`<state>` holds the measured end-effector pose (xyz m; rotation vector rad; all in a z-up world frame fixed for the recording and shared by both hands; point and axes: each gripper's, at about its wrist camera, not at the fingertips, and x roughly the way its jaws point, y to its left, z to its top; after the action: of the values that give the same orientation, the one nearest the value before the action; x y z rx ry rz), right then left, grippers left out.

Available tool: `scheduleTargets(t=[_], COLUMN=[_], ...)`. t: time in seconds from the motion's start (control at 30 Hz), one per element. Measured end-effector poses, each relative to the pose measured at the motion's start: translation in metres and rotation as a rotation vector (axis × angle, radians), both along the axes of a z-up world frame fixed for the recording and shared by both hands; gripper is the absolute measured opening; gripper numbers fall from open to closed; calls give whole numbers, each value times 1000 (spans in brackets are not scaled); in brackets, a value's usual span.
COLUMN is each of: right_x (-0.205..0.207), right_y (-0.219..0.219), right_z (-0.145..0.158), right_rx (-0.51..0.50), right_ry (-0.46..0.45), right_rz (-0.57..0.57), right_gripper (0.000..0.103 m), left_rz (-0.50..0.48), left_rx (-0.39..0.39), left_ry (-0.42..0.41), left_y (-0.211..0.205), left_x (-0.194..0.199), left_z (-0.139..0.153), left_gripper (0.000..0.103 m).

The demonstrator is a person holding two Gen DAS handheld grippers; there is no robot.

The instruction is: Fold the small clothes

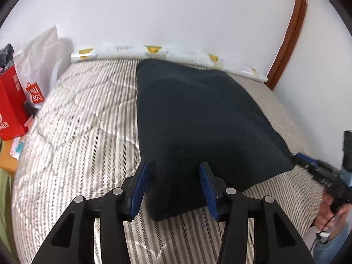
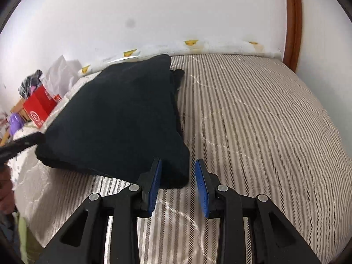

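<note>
Left gripper (image 1: 173,171): black frame with blue pads (image 1: 140,189), jaws spread wide, holding nothing. It sits low over the bed, and the near left corner of the cloth lies in the gap between the pads.
Right gripper (image 2: 178,167): same build, blue pads (image 2: 201,189), jaws also spread wide and holding nothing. The near right corner of the cloth lies between its pads, closer to the left one.
Right gripper from the left camera: blurred at the right edge, its tip at the cloth's right corner; a hand (image 1: 332,211) grips its handle.
Left gripper from the right camera: a blurred dark bar at the left edge, meeting the cloth's left corner.
Cloth (image 1: 198,118): dark navy, almost black, with a soft fuzzy surface. It lies mostly flat on the bed, running from the grippers back toward the wall. In the right view a second layer edge peeks out along its right side.
Bed (image 1: 77,132): quilted cover in grey and white stripes, filling most of both views.
Roll (image 1: 154,51): long, white with yellow marks, lying along the bed's far edge against the wall, just behind the cloth.
Wall (image 1: 176,11): plain white, with a curved brown wooden trim (image 1: 292,28) at right.
Bags: a red box (image 1: 11,110) and a white shopping bag (image 1: 39,66) with a red logo, left of the bed.
</note>
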<state>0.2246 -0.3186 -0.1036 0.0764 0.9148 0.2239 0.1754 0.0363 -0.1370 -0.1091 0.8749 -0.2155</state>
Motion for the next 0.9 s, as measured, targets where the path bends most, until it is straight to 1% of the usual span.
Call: scheduleTargets(t=[0.07,0.1,0.13,0.17,0.27,0.33,0.43,0.5,0.6,0.7,0.8,0.9], right_x=[2,3,6,10,34,54,87,116,154,185,210,234], right_y=[-1,-1,0,1,8,15,26,34,44,53,60,65], right_z=[13,20,26,33,44,48,50,47,39,27,14,-6], right_rx=[-32,-49,-57,-57,-44,-39,-31,-26,7,34,73,110], right_ry=[-29,-48,-62,-72,-74,-69,-61,-32,17,54,87,149], right_rz=[-15,-15,-15,-11,-4,-2,10,24,40,52,73,63], right_gripper=[31,34,34,34,42,44,47,47,47,47,47,47], left_rz=[-2,-10,-20,-22,-38,-46,-37,-26,-13,-11,-35,-64], left_rx=[12,21,12,-11,-70,-69,-22,5,20,7,-16,-40], left_ry=[13,24,40,49,79,56,11,-2,-13,-10,-9,-2], left_y=[0,0,2,4,14,16,19,21,26,31,34,33], left_x=[2,2,4,5,11,13,22,31,49,66,77,83], left_z=[-10,-16,-21,-24,-21,-13,-1,4,9,9,5,-2], left_gripper=[52,56,57,57,57,57,57,56,55,55,55,55])
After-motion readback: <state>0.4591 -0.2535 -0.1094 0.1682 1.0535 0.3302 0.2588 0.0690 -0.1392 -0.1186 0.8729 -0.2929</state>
